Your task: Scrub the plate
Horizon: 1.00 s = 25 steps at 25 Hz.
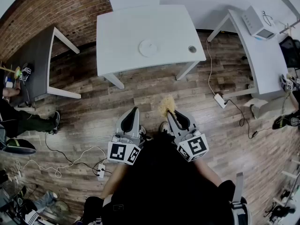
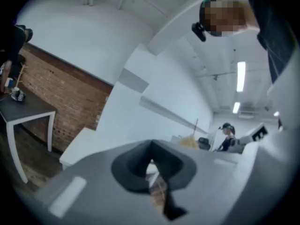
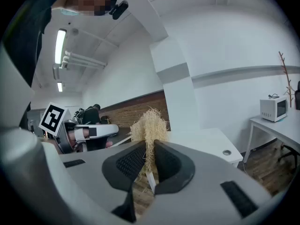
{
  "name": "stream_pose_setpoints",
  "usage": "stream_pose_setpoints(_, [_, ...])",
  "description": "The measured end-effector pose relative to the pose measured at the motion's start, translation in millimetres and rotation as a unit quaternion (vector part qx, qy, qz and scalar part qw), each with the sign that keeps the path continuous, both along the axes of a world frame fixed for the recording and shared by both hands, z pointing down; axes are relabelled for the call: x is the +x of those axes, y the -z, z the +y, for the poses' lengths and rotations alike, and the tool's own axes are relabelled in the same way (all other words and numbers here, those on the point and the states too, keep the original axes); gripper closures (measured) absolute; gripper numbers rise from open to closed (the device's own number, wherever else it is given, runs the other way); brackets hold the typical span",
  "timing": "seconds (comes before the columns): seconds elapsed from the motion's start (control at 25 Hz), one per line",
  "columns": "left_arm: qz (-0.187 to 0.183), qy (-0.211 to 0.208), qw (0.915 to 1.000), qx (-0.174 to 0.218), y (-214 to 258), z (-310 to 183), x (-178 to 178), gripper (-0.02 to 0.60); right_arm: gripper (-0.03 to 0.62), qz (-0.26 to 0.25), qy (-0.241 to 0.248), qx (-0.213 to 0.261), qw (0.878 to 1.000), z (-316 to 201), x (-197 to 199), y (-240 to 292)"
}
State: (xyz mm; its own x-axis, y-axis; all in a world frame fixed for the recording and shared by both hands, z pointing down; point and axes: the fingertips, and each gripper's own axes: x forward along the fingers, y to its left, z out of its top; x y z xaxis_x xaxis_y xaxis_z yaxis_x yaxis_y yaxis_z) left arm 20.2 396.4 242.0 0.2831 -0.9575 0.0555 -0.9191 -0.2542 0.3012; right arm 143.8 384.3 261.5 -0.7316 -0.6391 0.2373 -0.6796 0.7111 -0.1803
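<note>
Plate (image 1: pixel 148 48) mid table (image 1: pixel 122 32), scrubber (image 1: pixel 166 105) in right gripper (image 1: pixel 170 114)

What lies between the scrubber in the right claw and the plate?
In the head view, only wood floor and then the white table, its near edge and bare top, separate the scrubber in the right claw from the plate.
</note>
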Motion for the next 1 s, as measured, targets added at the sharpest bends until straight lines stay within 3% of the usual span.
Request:
stream_pose_setpoints(0.72, [0.01,-0.012,0.9999,-0.008,-2,1,-14,0.578,0.549,-0.012,-0.023,-0.002,1.0,-11,-8,7])
stream_pose_setpoints(1.0, [0.026,-0.026,0.999,-0.024,-27,15,-63,0.578,0.549,0.008,-0.053,0.002,0.999,-3,-46,-1])
